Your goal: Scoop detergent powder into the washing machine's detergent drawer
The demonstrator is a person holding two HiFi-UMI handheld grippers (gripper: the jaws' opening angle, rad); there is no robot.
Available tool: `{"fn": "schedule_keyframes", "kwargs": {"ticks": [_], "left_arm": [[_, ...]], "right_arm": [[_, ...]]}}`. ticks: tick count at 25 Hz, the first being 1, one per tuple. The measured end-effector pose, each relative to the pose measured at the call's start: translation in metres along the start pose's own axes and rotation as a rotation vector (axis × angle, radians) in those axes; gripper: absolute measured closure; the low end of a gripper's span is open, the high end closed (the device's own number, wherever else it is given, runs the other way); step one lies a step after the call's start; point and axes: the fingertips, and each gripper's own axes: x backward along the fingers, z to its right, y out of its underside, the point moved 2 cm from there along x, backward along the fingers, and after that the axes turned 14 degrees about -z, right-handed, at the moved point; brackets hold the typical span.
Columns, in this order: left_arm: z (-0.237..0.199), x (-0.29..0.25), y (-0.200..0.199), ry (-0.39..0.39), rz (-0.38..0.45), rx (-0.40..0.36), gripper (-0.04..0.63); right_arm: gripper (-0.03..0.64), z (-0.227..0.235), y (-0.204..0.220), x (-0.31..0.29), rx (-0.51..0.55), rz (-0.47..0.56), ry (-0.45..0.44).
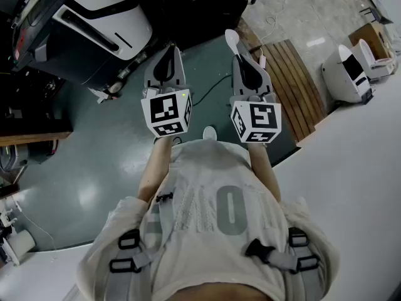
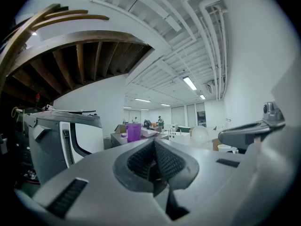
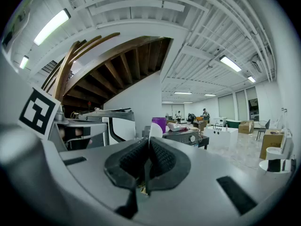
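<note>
My right gripper (image 1: 242, 54) is shut on the handle of a white scoop (image 1: 232, 39), whose bowl sticks out past the jaws. In the right gripper view the scoop (image 3: 155, 130) rises just beyond the closed pads of that gripper (image 3: 147, 144). My left gripper (image 1: 168, 52) is held beside it at the same height, shut with nothing between its pads (image 2: 154, 144). Both point across the room at a distant table carrying a purple container (image 3: 159, 123), also seen as the purple container (image 2: 133, 132) in the left gripper view. No detergent drawer or powder is in sight.
A large white and black machine (image 1: 100, 17) stands at the far left on the dark green floor (image 1: 94, 155). A slatted wooden platform (image 1: 294, 86) and white units (image 1: 351, 74) lie to the right. A white surface (image 1: 351, 174) curves round the person's body.
</note>
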Motion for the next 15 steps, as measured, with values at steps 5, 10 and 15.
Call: {"fn": "schedule_keyframes", "kwargs": {"ticks": [5,10,15], "left_arm": [[0.003,-0.007,0.001,0.007,0.006,0.001,0.575],[0.006,-0.018,-0.003,0.012,0.009,0.004,0.575],[0.009,-0.031,-0.007,0.018,0.003,0.007,0.575]], "right_arm": [[0.607,0.004,0.002,-0.007,0.0,-0.003,-0.016],[0.607,0.015,0.001,-0.014,-0.013,-0.003,-0.012],[0.612,0.029,0.0,-0.025,-0.01,0.002,0.017]]}}
